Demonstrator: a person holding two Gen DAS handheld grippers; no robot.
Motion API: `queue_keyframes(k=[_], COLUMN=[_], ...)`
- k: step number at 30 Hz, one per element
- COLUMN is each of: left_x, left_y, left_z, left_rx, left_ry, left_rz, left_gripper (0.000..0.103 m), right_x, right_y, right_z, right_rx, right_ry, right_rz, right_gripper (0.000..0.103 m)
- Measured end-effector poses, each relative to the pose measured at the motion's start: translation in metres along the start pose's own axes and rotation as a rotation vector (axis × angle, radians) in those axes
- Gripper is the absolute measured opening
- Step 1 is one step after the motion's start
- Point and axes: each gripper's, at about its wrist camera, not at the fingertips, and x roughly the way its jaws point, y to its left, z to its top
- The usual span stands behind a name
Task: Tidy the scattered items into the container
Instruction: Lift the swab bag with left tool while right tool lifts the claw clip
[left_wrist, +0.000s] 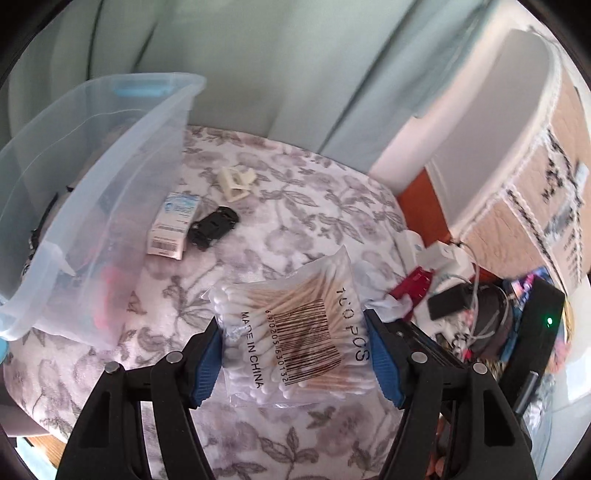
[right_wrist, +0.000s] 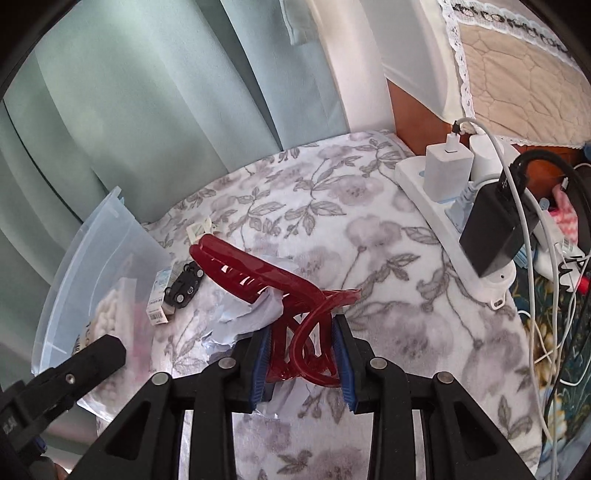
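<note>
- Floral blanket (left_wrist: 314, 206) before pale green curtains (right_wrist: 147, 92); we note the clear container (left_wrist: 92, 192) at its left edge.
- Left gripper (left_wrist: 291, 354) clamps a cotton swab bag (left_wrist: 291, 325), lifted beside the container.
- Right gripper (right_wrist: 303, 354) clenches a red hair claw (right_wrist: 258, 273) above the blanket.

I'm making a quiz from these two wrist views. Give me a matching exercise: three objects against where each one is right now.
Things:
1. clear bag of cotton swabs
2. dark red plastic hair claw clip
3. small black toy car

Places:
A. lying on the floral blanket beside a small white box
B. between the left gripper's pads
C. clamped in the right gripper

Pairs: 1-B, 2-C, 3-A
</note>
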Motion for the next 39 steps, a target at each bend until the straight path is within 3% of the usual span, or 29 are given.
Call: queue_keyframes(k=[5, 15, 27, 29, 31, 32, 35, 39], left_x=[0.011, 0.048, 0.056, 0.052, 0.047, 0.044, 0.036, 0.025], left_y=[-0.014, -0.007, 0.001, 0.006, 0.008, 0.008, 0.01, 0.014], left_z=[-0.006, -0.005, -0.003, 0.0, 0.002, 0.003, 0.004, 0.007], left_rx=[0.034, 0.023, 0.035, 0.012, 0.005, 0.004, -0.002, -0.019], left_ry=[0.028, 0.06, 0.051, 0.05, 0.04, 0.033, 0.02, -0.001], left_rz=[-0.019, 0.061, 0.116, 0.107, 0.103, 0.1, 0.087, 0.065], left_gripper=[0.072, 0.072, 0.072, 0.072, 0.072, 0.072, 0.072, 0.072], right_x=[-0.01, -0.011, -0.042, -0.048, -0.046, -0.041, -0.033, -0.039], right_y=[-0.007, -0.02, -0.007, 0.001, 0.018, 0.021, 0.009, -0.005], right_z=[0.004, -0.001, 0.007, 0.008, 0.008, 0.006, 0.005, 0.004], right_rx=[0.048, 0.08, 0.057, -0.002, -0.15, -0.199, -0.124, -0.037], right_ry=[-0.014, 0.024, -0.054, -0.076, -0.08, -0.069, -0.014, -0.03], right_rz=[0.058, 0.079, 0.136, 0.056, -0.141, -0.18, -0.115, -0.063], right_gripper=[0.035, 0.035, 0.035, 0.035, 0.035, 0.035, 0.035, 0.035])
